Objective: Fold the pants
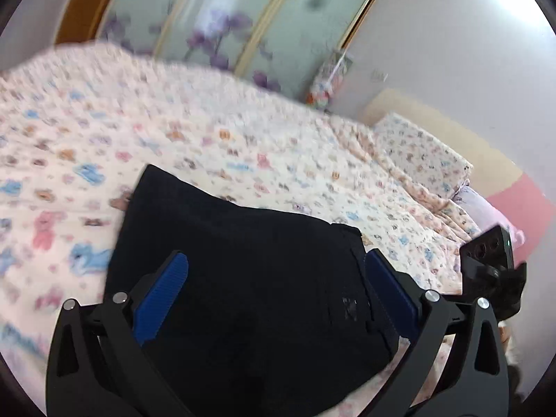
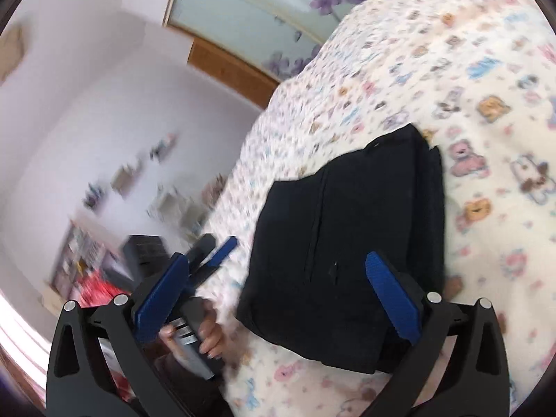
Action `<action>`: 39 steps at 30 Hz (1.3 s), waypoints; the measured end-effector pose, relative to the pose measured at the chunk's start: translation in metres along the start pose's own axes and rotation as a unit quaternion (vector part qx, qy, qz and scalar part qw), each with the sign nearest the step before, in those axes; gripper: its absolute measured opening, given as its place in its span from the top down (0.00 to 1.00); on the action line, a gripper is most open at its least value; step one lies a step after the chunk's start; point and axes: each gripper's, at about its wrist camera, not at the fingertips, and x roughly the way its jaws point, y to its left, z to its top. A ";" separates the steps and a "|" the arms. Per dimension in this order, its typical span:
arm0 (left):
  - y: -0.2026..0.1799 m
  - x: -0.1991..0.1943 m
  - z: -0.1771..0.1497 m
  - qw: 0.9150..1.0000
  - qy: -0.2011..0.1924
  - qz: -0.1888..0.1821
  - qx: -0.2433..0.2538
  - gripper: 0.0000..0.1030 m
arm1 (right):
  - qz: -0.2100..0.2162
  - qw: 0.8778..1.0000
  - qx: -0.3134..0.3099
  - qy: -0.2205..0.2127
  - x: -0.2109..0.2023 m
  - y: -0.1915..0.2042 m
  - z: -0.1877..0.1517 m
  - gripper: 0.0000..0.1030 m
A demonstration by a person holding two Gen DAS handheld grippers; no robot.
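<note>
Black fabric pants [image 1: 243, 278], already folded into a compact, roughly rectangular stack, lie on a cream bedspread printed with pastel cartoon animals [image 1: 208, 132], and everything here is placed relative to that stack. To its left, in the left wrist view, one blue ribbed pad of the left gripper [image 1: 274, 271] stands over the stack's left portion, with the other pad at its right edge; the jaws are spread wide and hold nothing. Further right of the stack, the right gripper's black body shows at the frame edge. In the right wrist view, the right gripper [image 2: 278, 271] is likewise wide open and empty, its left pad off the stack's left edge over the bedspread, its right pad above the stack's near right part. The person's left hand [image 2: 208, 333] grips the other tool left of the stack. The fold looks close to finished. The main risk, as a judgement: a pad snagging the top layer could drag it and undo the stack, and the soft bedspread may let it slump.
</note>
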 end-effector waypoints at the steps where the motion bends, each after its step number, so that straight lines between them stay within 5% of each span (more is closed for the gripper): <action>1: 0.009 0.013 0.004 0.999 0.029 -0.005 -0.021 0.02 | 0.004 1.000 0.020 0.002 -0.001 -0.006 0.003 0.01; 3: 0.045 0.048 0.007 0.991 0.092 -0.018 -0.097 0.02 | -0.009 0.999 0.047 0.007 0.000 -0.014 0.008 0.01; 7: 0.067 0.056 0.011 0.987 0.093 -0.041 -0.128 0.02 | -0.043 0.996 0.076 0.014 0.000 -0.028 0.010 0.01; 11: 0.059 0.030 0.004 0.988 0.069 -0.042 -0.131 0.02 | -0.057 0.994 0.092 0.031 0.002 -0.038 0.012 0.01; 16: 0.046 -0.017 -0.039 0.993 0.027 0.023 -0.113 0.02 | -0.104 0.991 0.066 0.053 0.010 -0.041 0.011 0.01; 19: 0.044 -0.031 -0.062 0.996 -0.013 0.025 -0.083 0.02 | -0.140 0.987 0.047 0.069 0.022 -0.044 0.009 0.01; 22: 0.036 -0.022 -0.058 0.998 0.009 0.046 -0.046 0.02 | -0.154 0.983 0.031 0.093 0.038 -0.050 0.007 0.01; 34: 0.034 -0.015 -0.062 0.997 0.013 0.070 -0.017 0.02 | -0.129 0.987 0.002 0.095 0.059 -0.063 0.007 0.05; 39: 0.036 -0.014 -0.063 0.997 0.012 0.079 -0.015 0.02 | -0.062 0.993 -0.024 0.098 0.057 -0.037 0.001 0.06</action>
